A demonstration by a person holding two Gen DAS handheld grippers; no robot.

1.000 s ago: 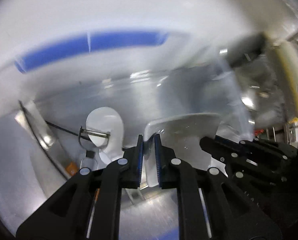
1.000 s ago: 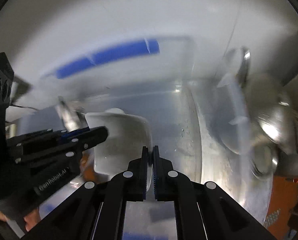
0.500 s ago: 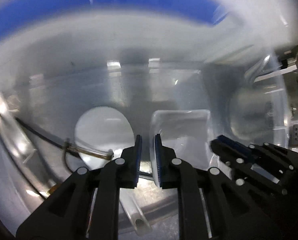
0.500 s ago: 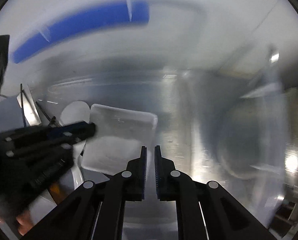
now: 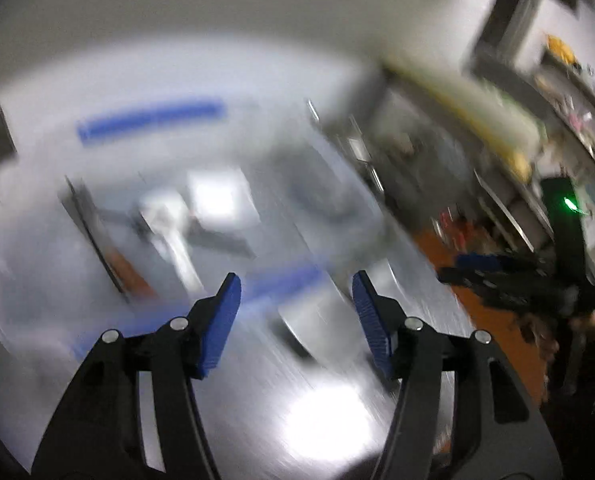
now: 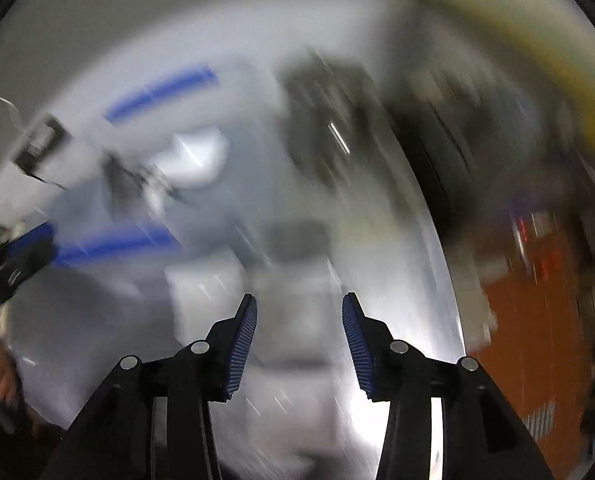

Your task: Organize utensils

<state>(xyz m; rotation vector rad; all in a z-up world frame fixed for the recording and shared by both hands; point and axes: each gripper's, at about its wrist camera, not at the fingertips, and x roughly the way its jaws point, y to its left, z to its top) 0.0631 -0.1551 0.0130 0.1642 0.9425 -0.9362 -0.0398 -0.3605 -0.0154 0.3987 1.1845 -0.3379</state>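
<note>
Both views are heavily motion-blurred. My left gripper (image 5: pixel 296 316) is open and empty above a shiny steel counter (image 5: pixel 329 416). Ahead of it stands a clear plastic bin with blue rim strips (image 5: pixel 149 120); inside lie a white square dish (image 5: pixel 217 200), a white spoon (image 5: pixel 169 224) and a knife with an orange handle (image 5: pixel 109 252). My right gripper (image 6: pixel 299 340) is open and empty, pulled back from the same bin (image 6: pixel 161 88); the white dish (image 6: pixel 195 156) shows inside. The right gripper also shows in the left wrist view (image 5: pixel 497 276).
An orange floor (image 6: pixel 537 320) lies beyond the counter's right edge. Blurred steel shelving and a yellowish object (image 5: pixel 477 100) stand at the back right. A grey wall (image 5: pixel 217 8) is behind the bin.
Both grippers let go of the white dish, opened wide and pulled back out of the bin. The dish now rests inside the bin next to the spoon.
</note>
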